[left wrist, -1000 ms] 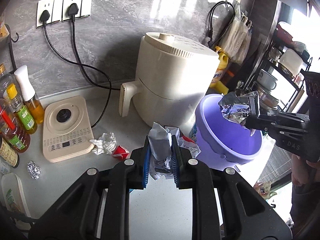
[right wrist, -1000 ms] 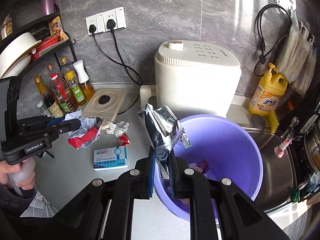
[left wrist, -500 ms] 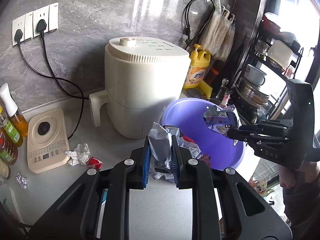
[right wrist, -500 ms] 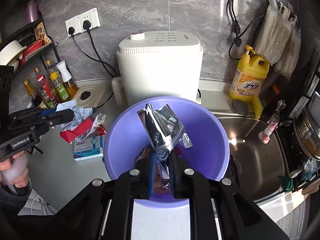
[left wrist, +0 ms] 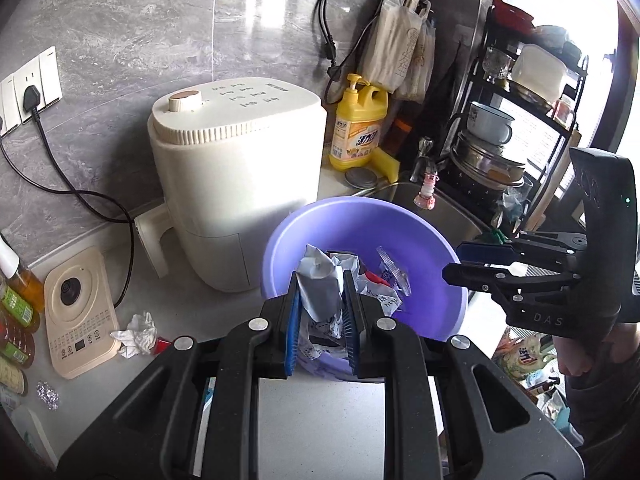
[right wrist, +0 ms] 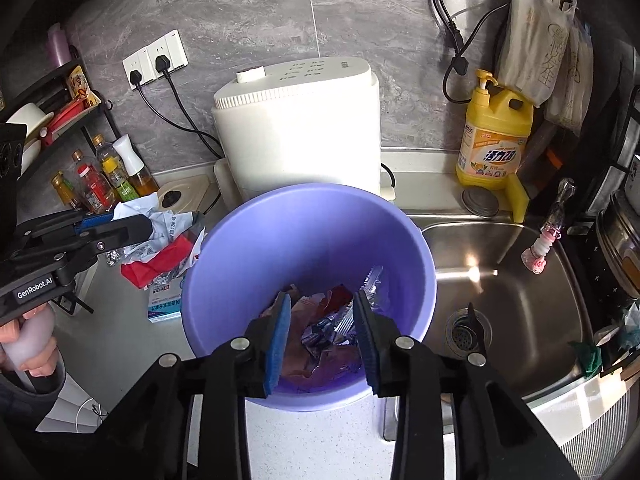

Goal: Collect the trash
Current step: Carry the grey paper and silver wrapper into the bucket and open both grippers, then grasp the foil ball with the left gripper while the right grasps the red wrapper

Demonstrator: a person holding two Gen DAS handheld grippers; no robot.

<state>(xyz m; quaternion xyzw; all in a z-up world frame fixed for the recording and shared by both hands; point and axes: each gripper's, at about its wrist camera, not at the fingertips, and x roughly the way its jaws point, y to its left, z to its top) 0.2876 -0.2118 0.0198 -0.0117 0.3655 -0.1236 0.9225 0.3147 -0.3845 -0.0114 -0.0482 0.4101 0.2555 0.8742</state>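
Note:
A purple bucket point(left wrist: 424, 236) point(right wrist: 224, 280) stands on the counter beside the sink and holds several wrappers, among them the silver foil packet point(right wrist: 324, 332). My left gripper point(left wrist: 322, 312) is shut on a bundle of crumpled paper and red wrapper point(left wrist: 320, 292), just over the bucket's near rim; the bundle shows in the right wrist view point(right wrist: 160, 244) left of the bucket. My right gripper point(right wrist: 322, 320) is open and empty above the bucket; it also shows in the left wrist view point(left wrist: 456, 258) at the bucket's right rim.
A white air fryer point(left wrist: 236, 184) stands behind the bucket. A crumpled tissue point(left wrist: 136, 334), a foil ball point(left wrist: 47, 392) and a blue-white box point(right wrist: 164, 304) lie on the counter. A steel sink point(right wrist: 512, 292), a yellow detergent bottle point(right wrist: 494, 144), oil bottles point(right wrist: 104, 180) and a kettle base point(left wrist: 78, 312) surround it.
My right gripper opened and the silver foil packet dropped into the bucket. My left gripper carried its bundle rightwards to the bucket's rim.

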